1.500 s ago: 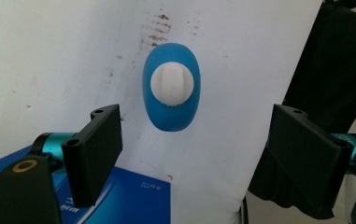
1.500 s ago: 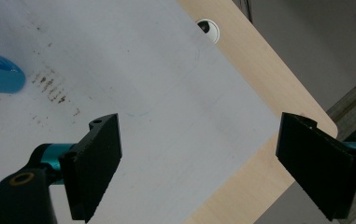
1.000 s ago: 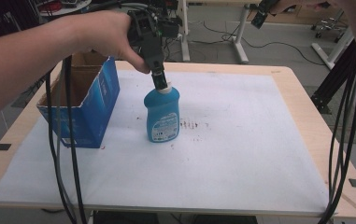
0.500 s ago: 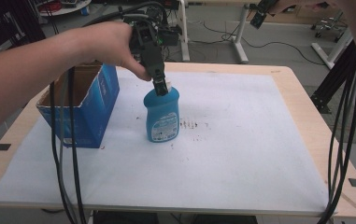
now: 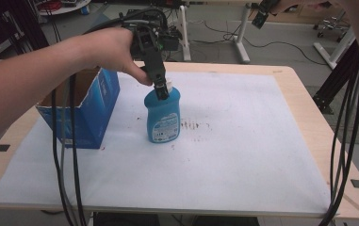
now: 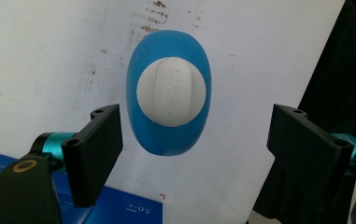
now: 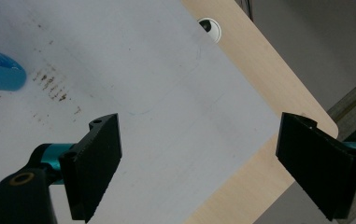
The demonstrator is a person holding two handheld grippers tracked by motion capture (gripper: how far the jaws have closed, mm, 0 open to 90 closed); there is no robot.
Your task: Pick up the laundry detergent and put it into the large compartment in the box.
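From above, the blue bottle (image 5: 163,114) stands upright on the white sheet (image 5: 243,155) covering the bench (image 5: 304,89), a little left of centre, with the open blue carton (image 5: 85,110) just beside it at its 9 o'clock. The left tongs (image 5: 162,92) hang at the bottle's white cap (image 5: 168,84), pointing straight down, held by the person's left hand (image 5: 109,54). Against the picture from 1 second ago the hand has drifted slightly toward 9 o'clock and the tongs sit a shade lower against the bottle's shoulder, while the bottle keeps its place and its upright stance.

In the left gripper view the cap (image 6: 172,91) lies centred between the 2 black jaws, which stand wide apart on either side of the blue body (image 6: 168,135), touching nothing. So the alignment looks finished and the grasp not yet made; my judgement is that closing on the neck comes next, and a lift toward the carton is likely after that.

Farther off, the right tongs (image 7: 199,163) are spread just as wide and hold nothing, looking down on bare sheet and the bench edge (image 7: 264,79), with a sliver of the bottle (image 7: 0,70) at 10 o'clock in that view.
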